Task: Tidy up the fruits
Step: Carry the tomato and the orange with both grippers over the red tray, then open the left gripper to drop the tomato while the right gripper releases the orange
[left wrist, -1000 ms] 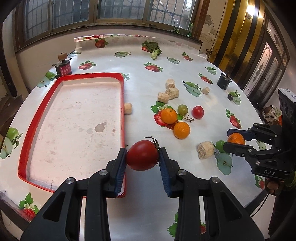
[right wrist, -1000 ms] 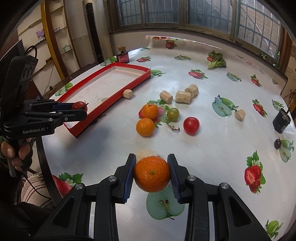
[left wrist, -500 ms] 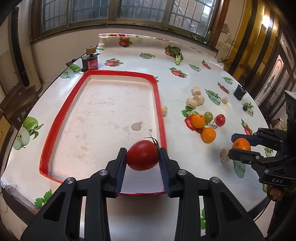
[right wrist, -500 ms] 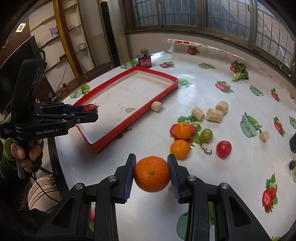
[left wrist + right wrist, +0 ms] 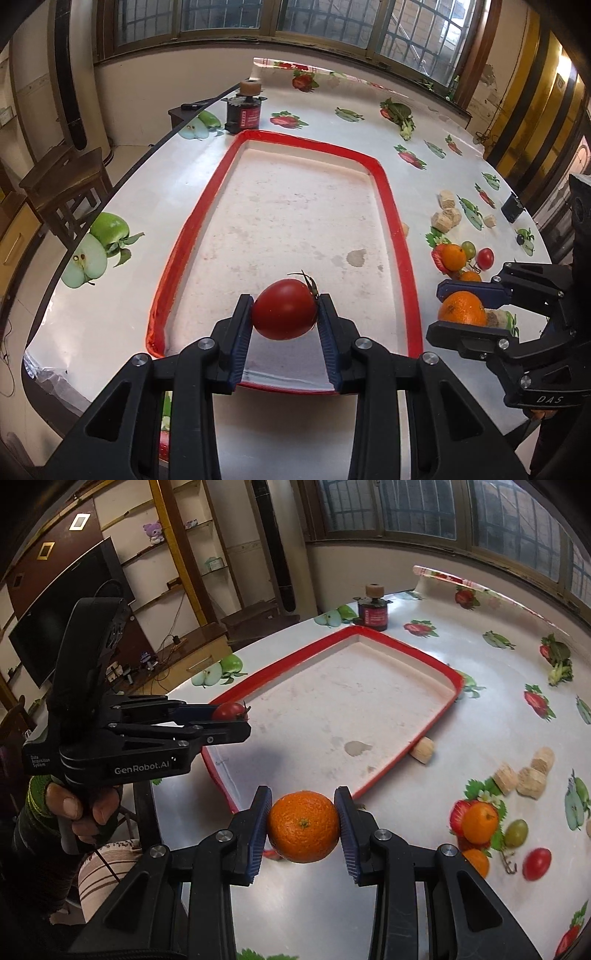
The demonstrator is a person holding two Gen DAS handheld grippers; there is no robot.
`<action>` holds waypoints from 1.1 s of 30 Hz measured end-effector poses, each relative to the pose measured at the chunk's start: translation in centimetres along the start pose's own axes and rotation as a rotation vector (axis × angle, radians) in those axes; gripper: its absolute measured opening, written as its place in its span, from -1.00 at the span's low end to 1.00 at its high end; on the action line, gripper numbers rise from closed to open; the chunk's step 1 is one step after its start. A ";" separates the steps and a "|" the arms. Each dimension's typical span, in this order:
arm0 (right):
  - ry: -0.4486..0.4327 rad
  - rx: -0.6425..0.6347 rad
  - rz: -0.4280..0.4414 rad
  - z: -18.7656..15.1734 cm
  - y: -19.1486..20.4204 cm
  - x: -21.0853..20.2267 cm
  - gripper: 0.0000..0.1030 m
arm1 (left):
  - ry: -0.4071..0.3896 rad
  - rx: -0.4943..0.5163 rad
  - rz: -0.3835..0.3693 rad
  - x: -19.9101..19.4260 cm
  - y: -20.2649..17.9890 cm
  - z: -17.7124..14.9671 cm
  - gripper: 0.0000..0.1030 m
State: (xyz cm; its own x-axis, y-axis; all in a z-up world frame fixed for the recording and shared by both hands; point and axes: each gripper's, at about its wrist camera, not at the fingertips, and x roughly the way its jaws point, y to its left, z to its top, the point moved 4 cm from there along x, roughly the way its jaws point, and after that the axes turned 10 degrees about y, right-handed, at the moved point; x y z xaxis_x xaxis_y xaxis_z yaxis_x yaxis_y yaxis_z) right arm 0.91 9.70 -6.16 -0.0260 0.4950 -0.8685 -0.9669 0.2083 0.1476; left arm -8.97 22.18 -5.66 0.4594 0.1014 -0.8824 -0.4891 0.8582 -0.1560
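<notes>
Red tomato [image 5: 284, 314] — glossy, stem on

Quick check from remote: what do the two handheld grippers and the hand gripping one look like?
Both are black plastic with silver screws and ribbed blue finger pads. The left gripper reads "GenRobot.AI" and "Data Acquisition System"; the right gripper reads "DAS". The bare left hand wears a dark cuff with green trim, a thin cable below.

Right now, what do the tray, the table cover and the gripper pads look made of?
Tray: probably plastic, with a glossy red rim and a matte, stained whitish floor.
Table cover: looks like vinyl oilcloth, shiny with glare, printed with fruit.
Pads: likely blue rubber, since the faces are ribbed; those of the right gripper pinch an orange.
</notes>
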 end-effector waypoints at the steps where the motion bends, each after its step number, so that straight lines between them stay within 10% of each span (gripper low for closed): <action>1: 0.007 -0.009 0.006 0.4 0.4 0.6 -0.30 | -0.001 -0.007 0.001 0.1 0.5 0.0 -0.37; 19: 0.156 -0.076 0.043 2.7 2.1 9.0 -0.27 | 0.103 -0.059 0.015 4.2 3.4 -0.1 -0.37; 33: 0.082 -0.087 0.031 1.6 2.0 5.2 0.08 | 0.079 -0.066 0.050 1.6 2.6 0.0 -0.03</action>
State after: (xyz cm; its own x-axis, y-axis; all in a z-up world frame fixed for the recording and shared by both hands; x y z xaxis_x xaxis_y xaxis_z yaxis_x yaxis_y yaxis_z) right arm -0.78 14.01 -9.65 -0.0737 0.4291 -0.9002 -0.9835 0.1181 0.1369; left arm -9.54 24.61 -7.47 0.3746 0.1014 -0.9216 -0.5592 0.8176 -0.1374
